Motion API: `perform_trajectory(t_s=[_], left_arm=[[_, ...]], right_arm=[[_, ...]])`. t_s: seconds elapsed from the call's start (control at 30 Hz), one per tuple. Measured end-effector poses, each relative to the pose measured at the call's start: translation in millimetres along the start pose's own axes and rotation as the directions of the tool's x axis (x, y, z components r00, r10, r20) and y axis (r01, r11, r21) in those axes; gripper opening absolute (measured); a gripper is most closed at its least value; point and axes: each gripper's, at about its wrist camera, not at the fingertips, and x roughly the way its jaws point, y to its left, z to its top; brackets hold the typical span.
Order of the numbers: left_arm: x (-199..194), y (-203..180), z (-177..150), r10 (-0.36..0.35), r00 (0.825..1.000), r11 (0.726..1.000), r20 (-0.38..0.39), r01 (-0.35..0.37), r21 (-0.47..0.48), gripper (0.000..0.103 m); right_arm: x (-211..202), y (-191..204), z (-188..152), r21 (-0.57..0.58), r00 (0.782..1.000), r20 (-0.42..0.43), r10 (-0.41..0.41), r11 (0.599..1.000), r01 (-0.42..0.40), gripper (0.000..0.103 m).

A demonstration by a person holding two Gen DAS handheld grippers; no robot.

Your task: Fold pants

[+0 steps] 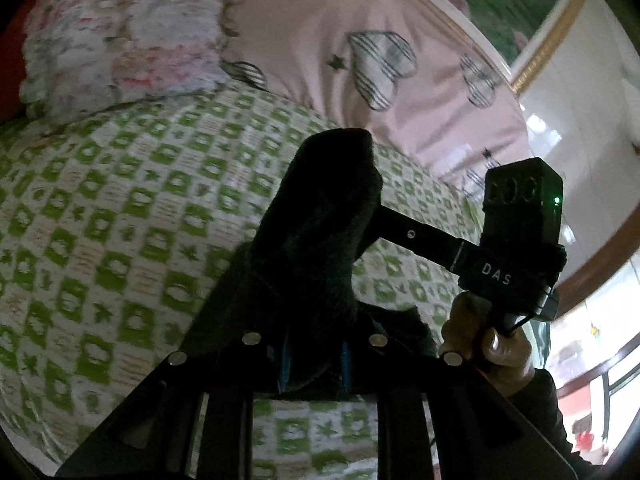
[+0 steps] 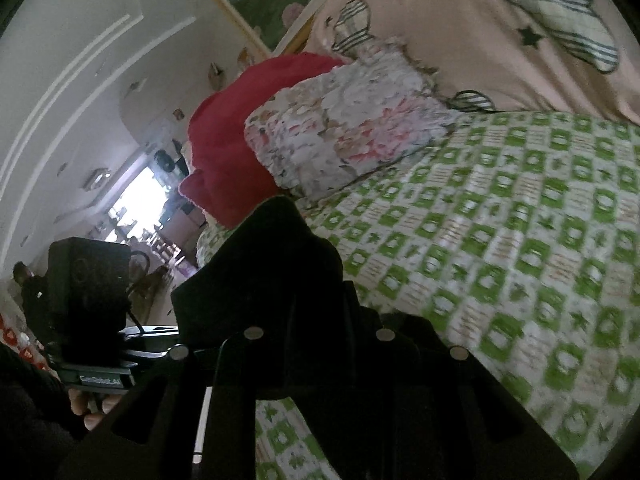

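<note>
The black pants hang bunched in my left gripper, which is shut on the cloth and holds it above the green checked bedspread. In the right wrist view my right gripper is shut on the same black pants, lifted over the bedspread. The other gripper with its camera block shows at the right of the left wrist view, held by a hand, its fingers reaching into the cloth. The fingertips of both grippers are hidden by fabric.
A floral pillow lies at the bed's head next to a pink cover with striped hearts. A red blanket lies beside the floral pillow. A framed picture hangs on the wall.
</note>
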Motion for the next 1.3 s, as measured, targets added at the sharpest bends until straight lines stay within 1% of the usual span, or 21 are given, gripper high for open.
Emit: perform_trajectory(t_s=[0.13,0.4,0.6,0.83,0.93,1.03,1.07,1.1,1.13,1.17,1.2,1.23,1.27,1.3], left_arm=[[15,-31,-11,-0.023,0.999,0.998,-0.038,0.025,0.062,0.018],[50,-77,-34,-0.025,0.993,0.986,-0.114,0.044,0.161,0.018],[71,-97,-47,-0.013,0.989,0.976,-0.148,0.045,0.211,0.018],[90,-112,-64,0.001,0.984,0.964,-0.177,0.046,0.263,0.019],[96,-115,-69,-0.026,0.980,0.954,-0.197,0.083,0.287,0.023],[104,-115,-74,-0.060,0.972,0.951,-0.226,0.124,0.283,0.024],[106,-115,-75,-0.070,0.969,0.950,-0.237,0.138,0.281,0.029],[109,-116,-76,-0.082,0.966,0.948,-0.246,0.152,0.280,0.036],[110,-117,-78,-0.110,0.960,0.942,-0.256,0.183,0.281,0.040],[110,-118,-79,-0.133,0.956,0.936,-0.261,0.207,0.285,0.048],[110,-120,-80,-0.154,0.951,0.929,-0.270,0.232,0.288,0.054],[109,-122,-81,-0.175,0.943,0.920,-0.281,0.259,0.294,0.055],[108,-123,-82,-0.184,0.941,0.915,-0.285,0.270,0.301,0.057],[107,-123,-82,-0.191,0.939,0.910,-0.286,0.279,0.307,0.061]], right_arm=[[-29,-14,-18,0.039,0.999,0.040,-0.023,0.999,0.021,0.022],[-71,-48,-58,0.136,0.993,0.100,-0.064,0.989,0.050,0.022],[-87,-69,-81,0.198,0.987,0.132,-0.089,0.978,0.061,0.022],[-97,-83,-102,0.245,0.983,0.152,-0.102,0.968,0.063,0.022],[-102,-87,-109,0.259,0.981,0.156,-0.113,0.963,0.070,0.023],[-108,-93,-116,0.289,0.975,0.149,-0.164,0.950,0.116,0.028],[-110,-95,-118,0.301,0.972,0.143,-0.189,0.943,0.139,0.028],[-115,-97,-121,0.320,0.966,0.142,-0.216,0.934,0.161,0.028],[-120,-100,-124,0.341,0.961,0.145,-0.235,0.924,0.174,0.028],[-125,-101,-127,0.361,0.956,0.149,-0.254,0.914,0.186,0.029],[-130,-102,-128,0.374,0.951,0.152,-0.270,0.906,0.198,0.039],[-138,-102,-132,0.397,0.937,0.155,-0.312,0.889,0.230,0.051],[-144,-101,-134,0.410,0.926,0.161,-0.342,0.876,0.253,0.056],[-150,-100,-136,0.420,0.917,0.170,-0.361,0.868,0.264,0.064]])
